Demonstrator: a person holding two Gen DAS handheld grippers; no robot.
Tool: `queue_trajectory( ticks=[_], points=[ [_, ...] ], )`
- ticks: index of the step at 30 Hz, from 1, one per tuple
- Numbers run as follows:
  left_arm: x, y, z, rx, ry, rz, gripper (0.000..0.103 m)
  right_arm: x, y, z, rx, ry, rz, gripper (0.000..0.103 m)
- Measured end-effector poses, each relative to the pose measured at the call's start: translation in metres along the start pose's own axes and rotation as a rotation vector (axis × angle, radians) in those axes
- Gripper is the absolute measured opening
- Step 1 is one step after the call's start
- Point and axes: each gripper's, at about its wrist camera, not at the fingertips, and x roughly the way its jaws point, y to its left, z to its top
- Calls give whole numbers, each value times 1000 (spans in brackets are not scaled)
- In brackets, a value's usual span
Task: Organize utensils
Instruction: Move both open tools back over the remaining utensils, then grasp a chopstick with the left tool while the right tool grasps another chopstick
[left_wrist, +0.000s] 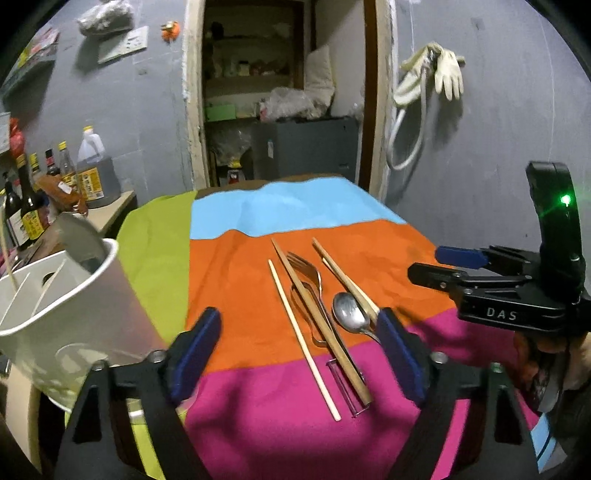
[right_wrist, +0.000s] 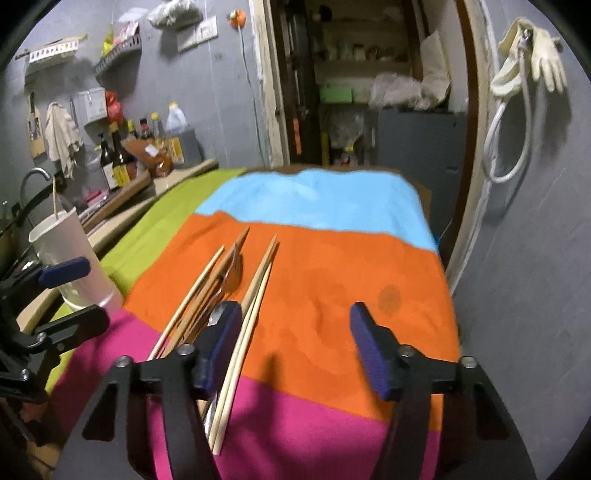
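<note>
- We see the left gripper (left_wrist: 299, 354) jaws apart, empty, over the fork (left_wrist: 308, 273) and spoon (left_wrist: 349, 314).
- Right gripper (right_wrist: 295, 350) jaws apart, empty; chopsticks (right_wrist: 255, 295) beside them on the desk (right_wrist: 332, 258).

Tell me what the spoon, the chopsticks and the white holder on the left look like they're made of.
Spoon: probably polished steel, its bowl grey and mirror-like. Chopsticks: likely wood or bamboo, matte pale tan to brown, no shine. White holder: smooth with a soft sheen and thin walls and dividers; could be painted metal or plastic, I cannot tell which.
</note>
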Motion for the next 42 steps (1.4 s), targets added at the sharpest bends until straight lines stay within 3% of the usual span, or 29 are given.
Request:
queue_trajectory(
  ticks=[7, 15, 31, 42],
  points=[
    [34, 6, 2, -17, 121, -16, 43, 21, 5, 0, -22, 85, 53, 34],
    [69, 18, 2, -71, 240, -33, 25, 43, 10, 1, -35, 176, 91, 23],
    [93, 35, 7, -153, 326, -43, 17, 67, 17, 13, -64, 236, 72, 18],
    [108, 35, 14, -141, 386, -41, 16, 91, 20, 24, -51, 306, 72, 12]
  ],
)
